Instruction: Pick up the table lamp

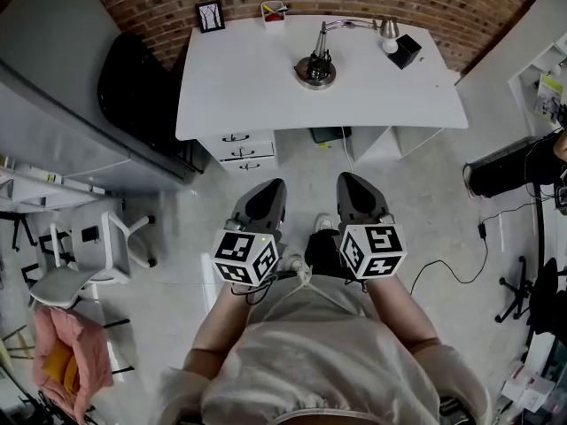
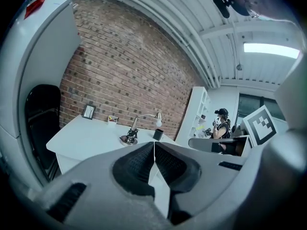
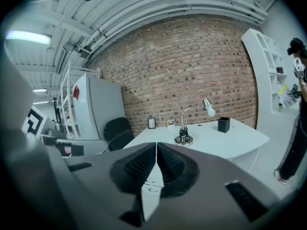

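Observation:
The table lamp [image 1: 317, 65] stands on the white desk [image 1: 248, 87] against the brick wall: a round metal base, a jointed arm and a small shade with a white bulb reaching right. It shows small in the left gripper view [image 2: 130, 137] and the right gripper view [image 3: 183, 137]. My left gripper [image 1: 264, 193] and right gripper [image 1: 353, 187] are side by side over the floor, well short of the desk, both pointing at it. Each is shut with nothing between its jaws.
On the desk are a picture frame [image 1: 211, 15], a small pen holder [image 1: 274, 12] and a black box [image 1: 405, 50]. A black office chair [image 1: 137, 82] stands left of the desk, a white chair [image 1: 84, 259] at the near left. A drawer unit [image 1: 245, 149] sits under the desk. A person [image 2: 221, 126] stands far right.

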